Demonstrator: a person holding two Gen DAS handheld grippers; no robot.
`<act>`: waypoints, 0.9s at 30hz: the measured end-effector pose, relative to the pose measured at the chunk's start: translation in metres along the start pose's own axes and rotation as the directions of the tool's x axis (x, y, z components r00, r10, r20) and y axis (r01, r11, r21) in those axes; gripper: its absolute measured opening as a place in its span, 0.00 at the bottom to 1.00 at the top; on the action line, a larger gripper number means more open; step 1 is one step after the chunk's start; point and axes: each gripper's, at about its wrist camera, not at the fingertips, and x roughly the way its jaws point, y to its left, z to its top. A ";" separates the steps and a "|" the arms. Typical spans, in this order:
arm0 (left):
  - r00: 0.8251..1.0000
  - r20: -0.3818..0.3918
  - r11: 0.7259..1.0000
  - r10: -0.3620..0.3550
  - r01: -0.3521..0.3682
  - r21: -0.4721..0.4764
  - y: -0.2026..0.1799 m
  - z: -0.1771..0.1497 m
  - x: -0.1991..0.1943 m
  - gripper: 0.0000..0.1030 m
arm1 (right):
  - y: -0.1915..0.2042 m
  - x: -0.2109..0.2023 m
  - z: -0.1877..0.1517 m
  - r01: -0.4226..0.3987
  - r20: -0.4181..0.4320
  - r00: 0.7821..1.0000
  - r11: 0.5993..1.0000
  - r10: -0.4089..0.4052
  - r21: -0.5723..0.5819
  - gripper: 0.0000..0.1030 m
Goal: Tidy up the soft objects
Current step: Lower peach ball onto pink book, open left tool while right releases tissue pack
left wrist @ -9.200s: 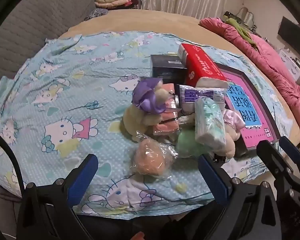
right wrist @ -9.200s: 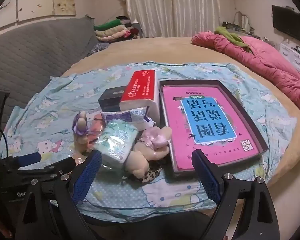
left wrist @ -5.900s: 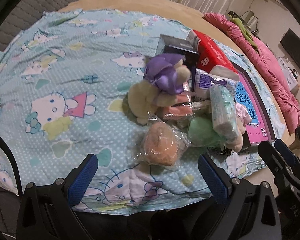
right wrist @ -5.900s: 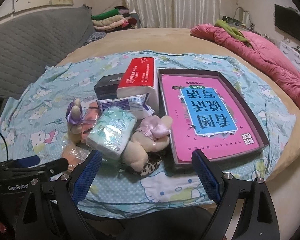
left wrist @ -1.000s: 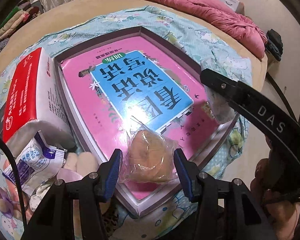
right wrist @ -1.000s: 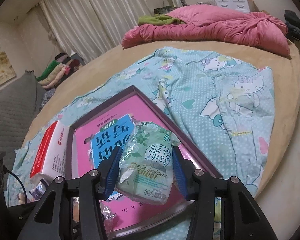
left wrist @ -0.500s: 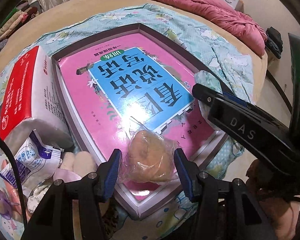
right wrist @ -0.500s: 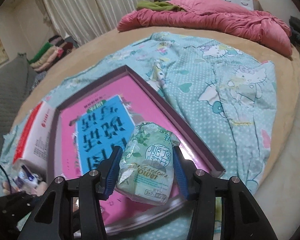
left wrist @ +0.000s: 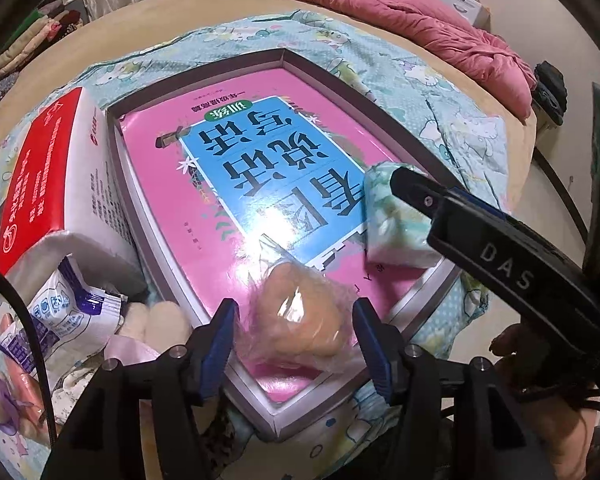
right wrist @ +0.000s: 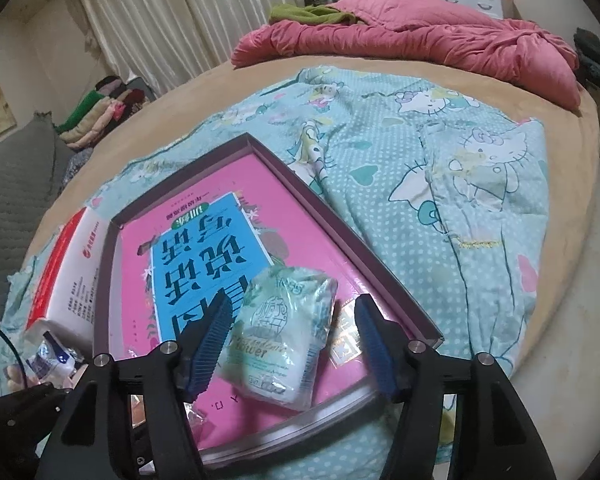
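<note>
A round bed (right wrist: 204, 92) with a tan cover carried everything. A light blue cartoon-cat sheet (right wrist: 452, 184) lay spread across its middle and hung toward the lower right edge of the right wrist frame. A crumpled pink quilt (right wrist: 420, 44) lay along the bed's far rim at the upper right, with a green cloth (right wrist: 308, 14) on top of it. On the sheet, a shallow purple-walled box (right wrist: 340, 220) sat at centre frame. A red and white tissue pack (left wrist: 48, 184) lay just beside its left wall. At the lower left of the left wrist frame, a blue and white packet (left wrist: 64, 316) and plush toys (left wrist: 160, 320) lay crowded against the box's near corner.
</note>
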 end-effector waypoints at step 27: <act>0.980 0.172 0.992 0.101 -0.086 -0.093 0.015 -0.018 -0.073 0.83 | 0.011 -0.053 0.001 0.018 0.169 0.985 1.000 -0.017 -0.009 0.78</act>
